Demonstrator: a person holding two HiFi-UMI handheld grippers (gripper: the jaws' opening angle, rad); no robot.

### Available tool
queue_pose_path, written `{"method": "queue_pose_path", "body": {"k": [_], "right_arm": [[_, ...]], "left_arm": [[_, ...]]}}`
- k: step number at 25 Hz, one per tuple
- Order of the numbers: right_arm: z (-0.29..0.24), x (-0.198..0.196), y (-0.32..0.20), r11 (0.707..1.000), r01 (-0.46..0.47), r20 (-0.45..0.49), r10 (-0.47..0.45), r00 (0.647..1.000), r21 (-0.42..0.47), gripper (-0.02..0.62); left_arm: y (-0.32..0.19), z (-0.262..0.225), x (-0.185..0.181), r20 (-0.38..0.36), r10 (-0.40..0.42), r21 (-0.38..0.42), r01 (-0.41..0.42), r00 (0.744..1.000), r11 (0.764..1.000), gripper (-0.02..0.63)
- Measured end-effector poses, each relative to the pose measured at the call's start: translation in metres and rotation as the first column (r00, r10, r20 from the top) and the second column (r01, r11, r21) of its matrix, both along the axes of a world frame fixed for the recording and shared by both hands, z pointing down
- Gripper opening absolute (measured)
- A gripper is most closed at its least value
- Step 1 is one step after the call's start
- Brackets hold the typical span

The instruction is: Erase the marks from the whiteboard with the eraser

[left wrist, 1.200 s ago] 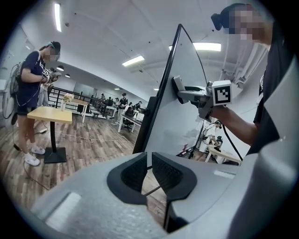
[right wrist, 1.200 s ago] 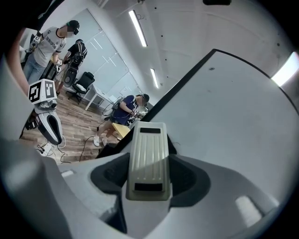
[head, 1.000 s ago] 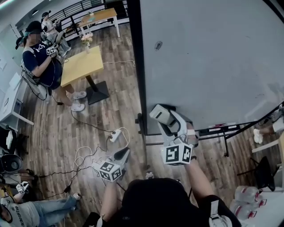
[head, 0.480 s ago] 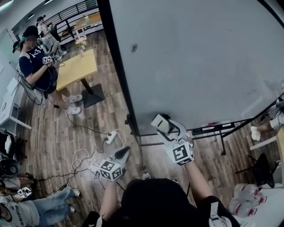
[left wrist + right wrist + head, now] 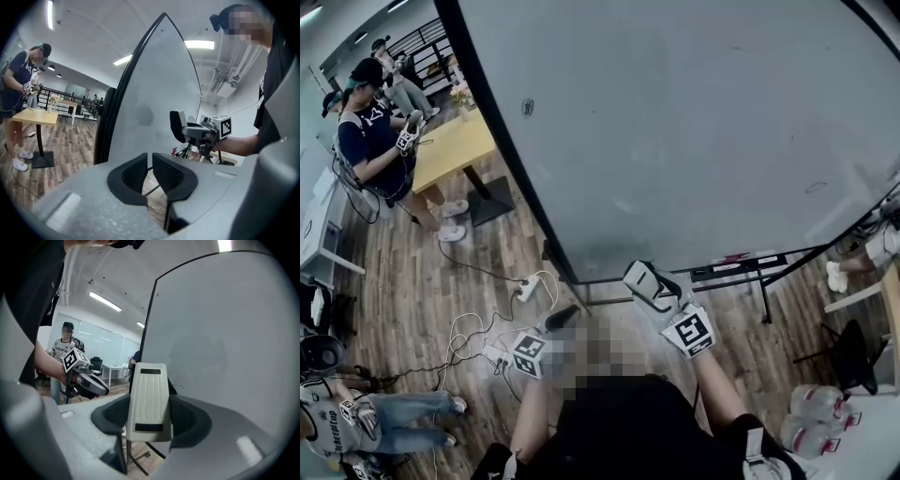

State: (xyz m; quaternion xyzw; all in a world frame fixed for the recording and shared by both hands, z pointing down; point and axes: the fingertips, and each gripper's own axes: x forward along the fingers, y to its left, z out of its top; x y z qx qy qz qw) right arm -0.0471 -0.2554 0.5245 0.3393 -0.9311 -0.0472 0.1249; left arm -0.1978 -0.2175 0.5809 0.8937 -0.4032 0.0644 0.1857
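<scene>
The whiteboard fills the upper right of the head view. It carries a small dark mark near its left edge and a faint curved mark at the lower right. My right gripper is shut on the white ribbed eraser, just below the board's bottom edge. In the right gripper view the eraser stands upright between the jaws of the right gripper, with the whiteboard close on the right. My left gripper hangs lower left; its jaws are together and hold nothing.
The board's black stand has bars and legs under the board. A power strip and white cables lie on the wood floor. A person stands by a yellow table at left. Water bottles sit at lower right.
The head view has swung, so the board now spreads further left. My right gripper with the eraser has sunk a little, from the board's lower edge to just beneath it. The left gripper barely moved.
</scene>
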Motion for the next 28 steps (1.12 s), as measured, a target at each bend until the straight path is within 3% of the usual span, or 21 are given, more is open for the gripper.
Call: {"method": "queue_pose_path", "body": {"k": [14, 28], "right_arm": [[0.021, 0.051, 0.033, 0.991, 0.094, 0.073, -0.087, 0.993, -0.097, 0.256], [0.024, 0.058, 0.048, 0.983, 0.146, 0.089, -0.137, 0.987, -0.111, 0.256]], "left_arm": [[0.023, -0.002, 0.061, -0.002, -0.034, 0.004, 0.034, 0.999, 0.999, 0.041], [0.050, -0.001, 0.070, 0.002, -0.081, -0.004, 0.081, 0.997, 0.997, 0.041]]}}
